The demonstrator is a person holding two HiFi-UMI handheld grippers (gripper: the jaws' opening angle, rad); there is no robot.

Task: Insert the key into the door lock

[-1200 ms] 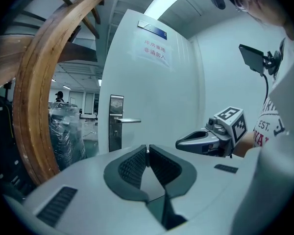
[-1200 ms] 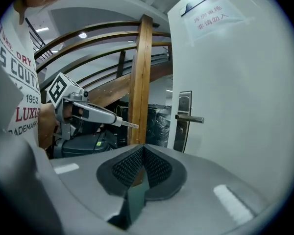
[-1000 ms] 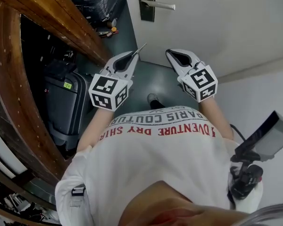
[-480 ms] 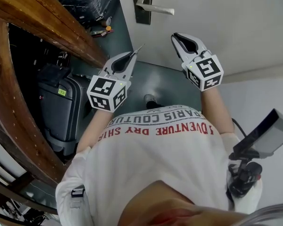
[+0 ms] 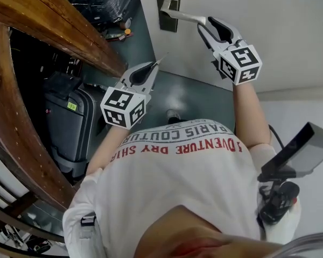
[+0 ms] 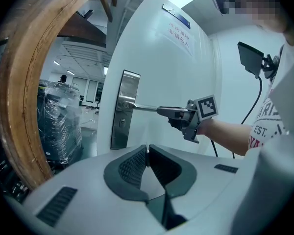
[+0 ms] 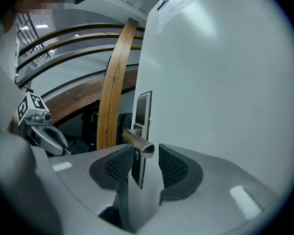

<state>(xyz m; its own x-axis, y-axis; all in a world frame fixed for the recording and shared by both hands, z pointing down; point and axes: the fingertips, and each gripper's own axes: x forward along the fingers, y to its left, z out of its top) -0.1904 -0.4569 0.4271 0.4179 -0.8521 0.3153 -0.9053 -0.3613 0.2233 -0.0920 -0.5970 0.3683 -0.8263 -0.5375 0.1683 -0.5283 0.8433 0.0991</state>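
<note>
1. Left gripper view alone gives you the whole plate (image 6: 121, 106) on the door (image 6: 157, 67), w/ the keyhole (image 6: 121, 122) just under the handle (image 6: 144, 108). Head view cuts the plate at the top edge and shows no keyhole.
2. Right gripper view alone shows how your right gripper (image 7: 144, 155) stands: released, jaws apart and just been opening, handle's free end btwn the pads, a gap on one side, nothing pinched.
3. Head view alone shows the key (image 5: 161, 58) poking out past the tips of your left gripper (image 5: 153, 66). It's a thin silver sliver aimed at the door, below the handle and well apart from the plate.
4. Left gripper is clenched on the key. In its own view the key is edge-on, just a thin line btwn the pads.
5. Key's teeth and head can't be made out in any view. In the right gripper view the plate's lower part sits behind the handle end and pads.
</note>
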